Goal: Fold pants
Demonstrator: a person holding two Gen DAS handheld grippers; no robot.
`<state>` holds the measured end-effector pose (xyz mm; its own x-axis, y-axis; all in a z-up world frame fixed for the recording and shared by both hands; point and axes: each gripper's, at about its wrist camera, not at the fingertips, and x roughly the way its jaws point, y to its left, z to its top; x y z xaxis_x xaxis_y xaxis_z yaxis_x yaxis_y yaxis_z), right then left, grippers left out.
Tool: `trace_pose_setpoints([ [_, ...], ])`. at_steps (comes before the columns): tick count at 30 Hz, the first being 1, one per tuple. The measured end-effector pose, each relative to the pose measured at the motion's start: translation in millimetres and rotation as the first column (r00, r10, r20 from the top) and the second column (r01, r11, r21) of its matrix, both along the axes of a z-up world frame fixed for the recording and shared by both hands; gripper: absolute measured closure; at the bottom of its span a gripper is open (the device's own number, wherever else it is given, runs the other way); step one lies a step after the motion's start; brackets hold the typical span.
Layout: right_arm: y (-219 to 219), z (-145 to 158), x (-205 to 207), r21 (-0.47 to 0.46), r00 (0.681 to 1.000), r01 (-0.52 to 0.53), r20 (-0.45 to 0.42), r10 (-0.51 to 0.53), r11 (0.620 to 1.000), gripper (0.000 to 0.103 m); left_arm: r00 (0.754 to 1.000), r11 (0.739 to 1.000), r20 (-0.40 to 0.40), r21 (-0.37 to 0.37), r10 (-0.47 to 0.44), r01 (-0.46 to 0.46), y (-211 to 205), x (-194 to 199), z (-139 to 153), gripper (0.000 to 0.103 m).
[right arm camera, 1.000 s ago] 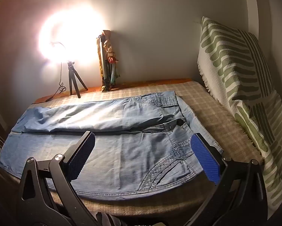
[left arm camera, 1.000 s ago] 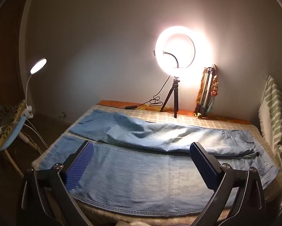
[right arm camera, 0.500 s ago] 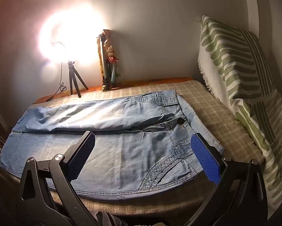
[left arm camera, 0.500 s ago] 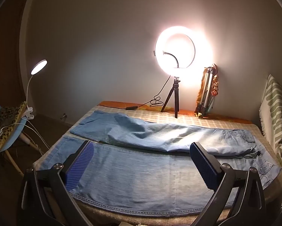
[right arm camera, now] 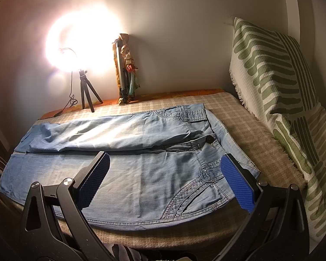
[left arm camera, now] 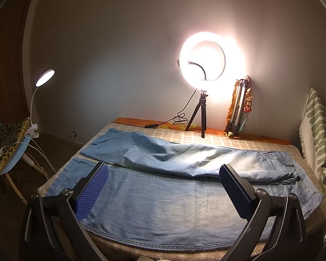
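Observation:
Light blue jeans point(left arm camera: 163, 187) lie flat on the bed, legs side by side, hems to the left and waistband to the right. They also show in the right wrist view point(right arm camera: 141, 152), with the waist button point(right arm camera: 210, 139) visible. My left gripper point(left arm camera: 163, 191) is open and empty, held above the near leg toward the hem end. My right gripper point(right arm camera: 166, 181) is open and empty, held above the near leg by the hip pocket point(right arm camera: 195, 193).
The bed has a checked cover point(right arm camera: 250, 126). A lit ring light on a tripod point(left arm camera: 202, 65) and a folded tripod point(left arm camera: 239, 108) stand at the far wall. A green-patterned pillow point(right arm camera: 282, 87) rests at the right. A chair with a clip lamp point(left arm camera: 8, 143) is left.
Both grippers have drawn back and risen slightly from the jeans; the view of the bed is a little wider. The jeans have not moved.

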<state>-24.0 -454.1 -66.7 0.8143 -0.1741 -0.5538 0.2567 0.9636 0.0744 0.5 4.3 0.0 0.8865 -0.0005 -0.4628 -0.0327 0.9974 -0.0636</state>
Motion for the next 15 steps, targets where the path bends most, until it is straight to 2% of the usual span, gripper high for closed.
trace_pose_setpoints([
  [15,0.6,-0.1,0.6,0.002,1.0,-0.001,0.0,0.001,1.0,0.0,1.0,1.0,-0.003,-0.008,-0.004,0.004,3.0,1.6,0.6,0.0],
])
